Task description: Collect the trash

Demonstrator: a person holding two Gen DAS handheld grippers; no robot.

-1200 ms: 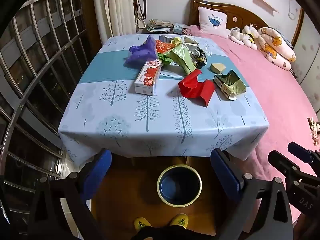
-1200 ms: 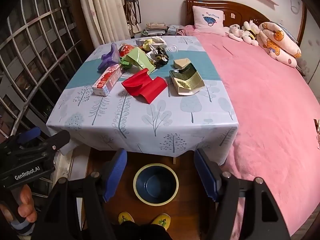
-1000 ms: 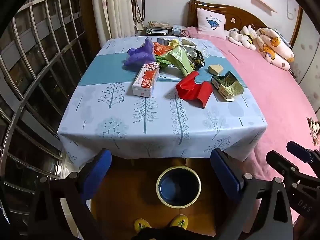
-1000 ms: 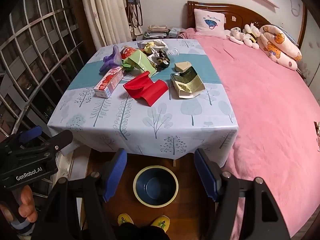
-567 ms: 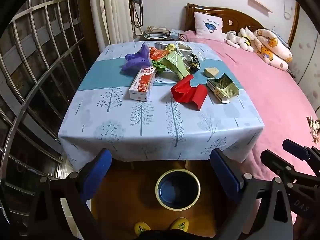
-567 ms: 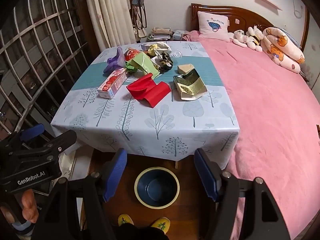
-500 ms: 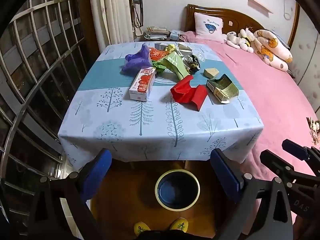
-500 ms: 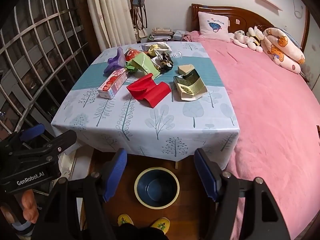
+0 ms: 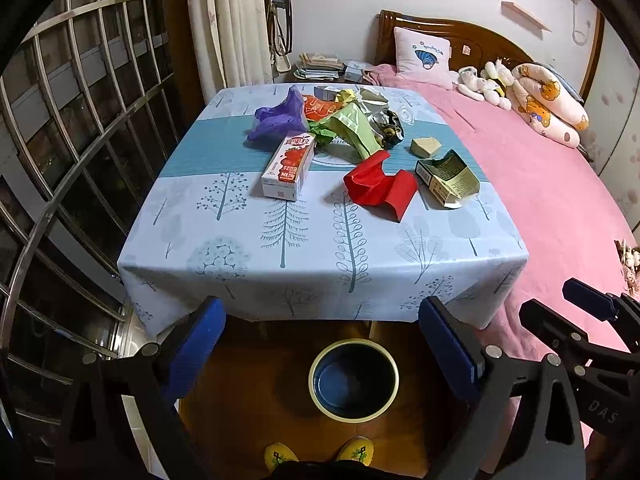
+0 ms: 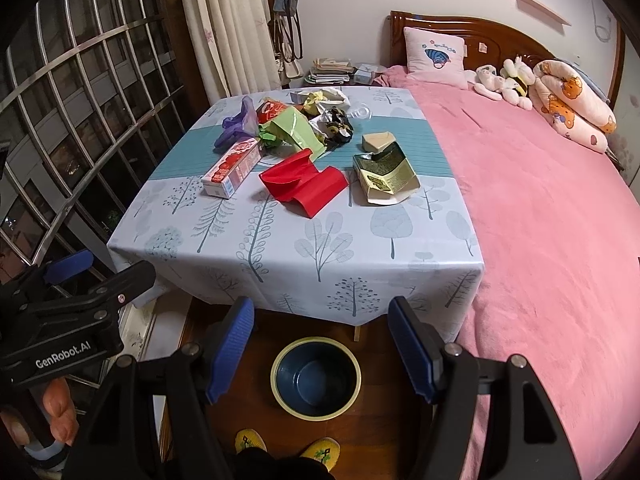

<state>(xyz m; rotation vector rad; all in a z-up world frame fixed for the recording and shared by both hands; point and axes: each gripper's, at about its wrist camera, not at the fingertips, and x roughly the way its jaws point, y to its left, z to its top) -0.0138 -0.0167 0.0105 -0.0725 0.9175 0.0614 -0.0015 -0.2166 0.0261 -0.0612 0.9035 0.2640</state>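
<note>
Bed (image 10: 540,200): one, pink cover, runs along the table's right side; one pillow (image 10: 434,54) and a row of soft toys (image 10: 516,76) at the headboard.
Table (image 9: 320,248): one, under a pale blue cloth printed with trees and a teal band; all the trash lies on its far half, the near half bare.
Window grille (image 9: 80,140): metal bars curve along the table's left side.
Bin (image 9: 354,378): one, round, dark blue inside with a pale rim, on the wooden floor just in front of the table's near edge; nothing visible inside.
Purple bag (image 9: 278,120): one, crumpled, far left of the pile.
Green wrapper (image 9: 352,130): one, creased, beside the purple bag, touching an orange packet (image 9: 318,108) behind it.
Red folded paper (image 9: 380,188): one, bent into a wave, nearest the front edge, just beside the carton.
Milk carton (image 9: 289,168): one, white and red, lying on its side, left of the red paper.
Olive carton (image 9: 448,180): one, torn open, right of the red paper.
Tan wedge box (image 9: 426,146): one, small, just behind the olive carton.
Dark foil wad (image 9: 390,128): one, crumpled, mid-pile.
Left gripper (image 9: 322,346): jaws spread wide, nothing between the blue pads, held above the bin, well short of the trash.
Right gripper (image 10: 322,344): jaws likewise spread, holding nothing, above the bin.
Shoes (image 10: 288,446): two yellow toes at the bottom edge.
</note>
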